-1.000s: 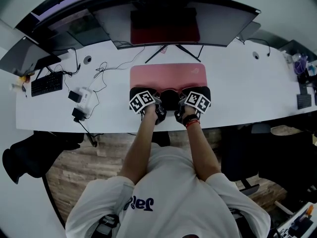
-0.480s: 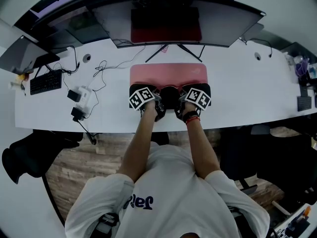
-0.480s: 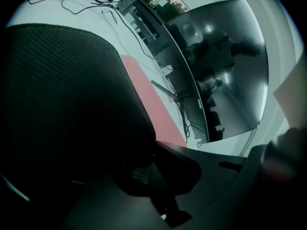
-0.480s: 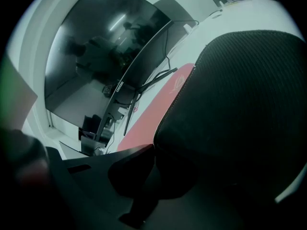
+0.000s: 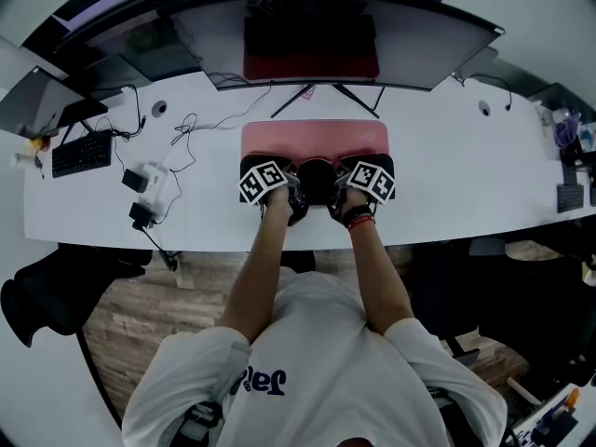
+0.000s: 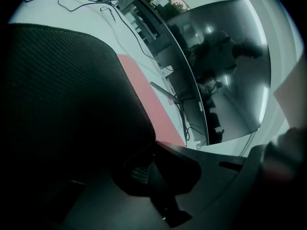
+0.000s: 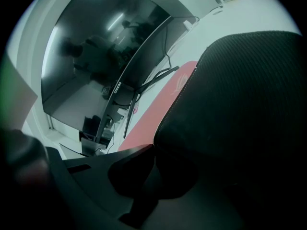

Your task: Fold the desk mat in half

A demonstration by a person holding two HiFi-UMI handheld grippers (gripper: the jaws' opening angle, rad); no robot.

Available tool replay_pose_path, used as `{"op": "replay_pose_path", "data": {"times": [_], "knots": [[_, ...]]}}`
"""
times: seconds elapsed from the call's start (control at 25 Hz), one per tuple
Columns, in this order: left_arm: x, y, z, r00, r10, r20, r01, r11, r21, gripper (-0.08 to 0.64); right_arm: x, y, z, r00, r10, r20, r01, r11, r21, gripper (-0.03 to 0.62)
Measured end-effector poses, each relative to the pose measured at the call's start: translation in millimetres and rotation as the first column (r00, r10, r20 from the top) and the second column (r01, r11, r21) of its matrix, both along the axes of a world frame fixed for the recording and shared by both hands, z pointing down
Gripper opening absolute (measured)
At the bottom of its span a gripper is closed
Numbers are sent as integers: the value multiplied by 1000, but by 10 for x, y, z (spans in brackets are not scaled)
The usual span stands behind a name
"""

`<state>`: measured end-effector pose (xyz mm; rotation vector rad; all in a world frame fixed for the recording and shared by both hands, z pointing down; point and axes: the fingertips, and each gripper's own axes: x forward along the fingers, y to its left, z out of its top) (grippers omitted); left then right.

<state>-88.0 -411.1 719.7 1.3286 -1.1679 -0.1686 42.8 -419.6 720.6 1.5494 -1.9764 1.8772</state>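
The desk mat (image 5: 315,139) is laid on the white desk (image 5: 456,170), directly in front of the monitor stand (image 5: 322,97) of a wide curved monitor (image 5: 317,28). Its far part is seen flat on the desk with the pink face upward. Its near edge is lifted off the desk and turned over, so that the black textured underside (image 5: 317,181) is shown between the two grippers.

The left gripper (image 5: 265,181) is placed at the left end of the raised edge and the right gripper (image 5: 370,179) at the right end, both at about the same height and close to each other. In the left gripper view, the jaws of the left gripper (image 6: 152,147) are pressed together on the edge of the mat; the black underside (image 6: 62,104) fills the left of that view and a strip of the pink face (image 6: 144,97) is seen beyond it. In the right gripper view, the right gripper (image 7: 154,147) is likewise closed on the mat edge, with the black underside (image 7: 240,95) on the right and the pink face (image 7: 158,114) running toward the monitor (image 7: 100,47).

On the left part of the desk, well apart from the mat, a black keyboard (image 5: 82,154), a power adapter (image 5: 149,181) and some loose cables (image 5: 191,128) are found.
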Motion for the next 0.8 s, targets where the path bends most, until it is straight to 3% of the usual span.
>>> {"op": "replay_pose_path", "data": {"times": [0.8], "knots": [[-18,-364,-43,1000,-5,-8,5,1000,17,29,-14,-372,-43,1000,-8,7,8,1000,24,28]]}}
